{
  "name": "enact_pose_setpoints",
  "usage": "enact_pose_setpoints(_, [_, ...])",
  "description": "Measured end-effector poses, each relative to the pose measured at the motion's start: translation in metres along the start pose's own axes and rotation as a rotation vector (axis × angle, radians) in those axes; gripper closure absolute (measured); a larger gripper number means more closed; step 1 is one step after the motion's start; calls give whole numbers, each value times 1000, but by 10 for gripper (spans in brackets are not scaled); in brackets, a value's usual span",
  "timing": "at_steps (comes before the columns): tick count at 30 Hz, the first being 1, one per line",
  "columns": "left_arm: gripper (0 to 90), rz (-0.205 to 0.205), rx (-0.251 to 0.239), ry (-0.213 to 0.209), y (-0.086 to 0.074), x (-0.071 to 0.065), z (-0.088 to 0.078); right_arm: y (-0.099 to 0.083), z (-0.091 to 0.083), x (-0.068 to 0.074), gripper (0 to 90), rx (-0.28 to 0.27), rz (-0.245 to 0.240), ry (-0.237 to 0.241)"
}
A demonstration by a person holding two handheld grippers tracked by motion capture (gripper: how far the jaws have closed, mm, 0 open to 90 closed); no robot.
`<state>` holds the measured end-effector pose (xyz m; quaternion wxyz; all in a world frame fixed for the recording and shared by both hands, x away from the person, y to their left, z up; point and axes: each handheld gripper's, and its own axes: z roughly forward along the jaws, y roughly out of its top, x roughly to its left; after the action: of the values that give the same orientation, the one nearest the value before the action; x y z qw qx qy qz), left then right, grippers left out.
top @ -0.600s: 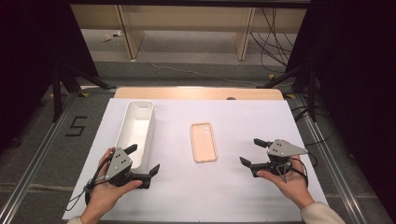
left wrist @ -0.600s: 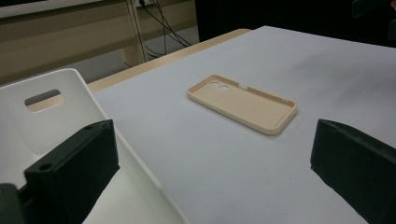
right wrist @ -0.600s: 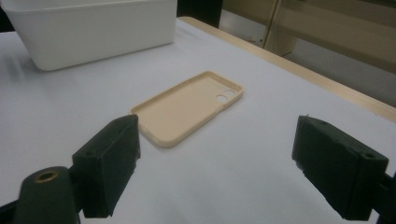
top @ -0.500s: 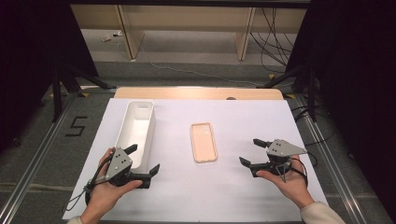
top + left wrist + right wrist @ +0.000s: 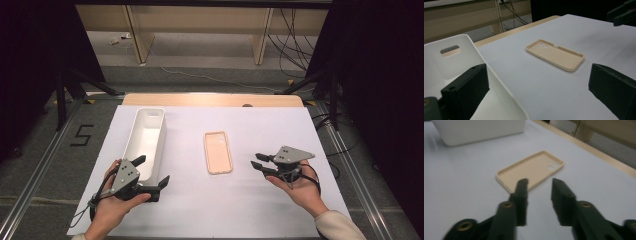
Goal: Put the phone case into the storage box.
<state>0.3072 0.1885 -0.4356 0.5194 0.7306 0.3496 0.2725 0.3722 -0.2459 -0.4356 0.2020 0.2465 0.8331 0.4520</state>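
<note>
While both grippers waited with jaws apart, a beige phone case (image 5: pixel 218 152) lay inside-up at the white table's (image 5: pixel 220 210) centre.
Left gripper (image 5: pixel 152 172) sat at seven o'clock beside a white bin (image 5: pixel 145 142); right gripper (image 5: pixel 260 165) at four o'clock.

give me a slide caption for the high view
Two hand-held grippers, left and right, open over a white table flanking a beige phone case and white bin.
</note>
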Motion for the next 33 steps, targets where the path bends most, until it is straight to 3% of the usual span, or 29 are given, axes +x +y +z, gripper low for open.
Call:
enact_pose_setpoints(3, [25, -9, -2, -3, 0, 0, 1, 3, 13, 3, 900, 72, -16, -2])
enact_pose_setpoints(13, [35, 1, 1, -9, 1, -2, 3, 7, 57, 5, 900, 207, 23, 26])
enact_pose_setpoints(23, [47, 9, 5, -11, 1, -3, 3, 4, 85, 4, 900, 286, 42, 33])
enact_pose_setpoints(33, [52, 9, 8, -12, 0, -3, 3, 2, 95, 8, 900, 315, 34, 53])
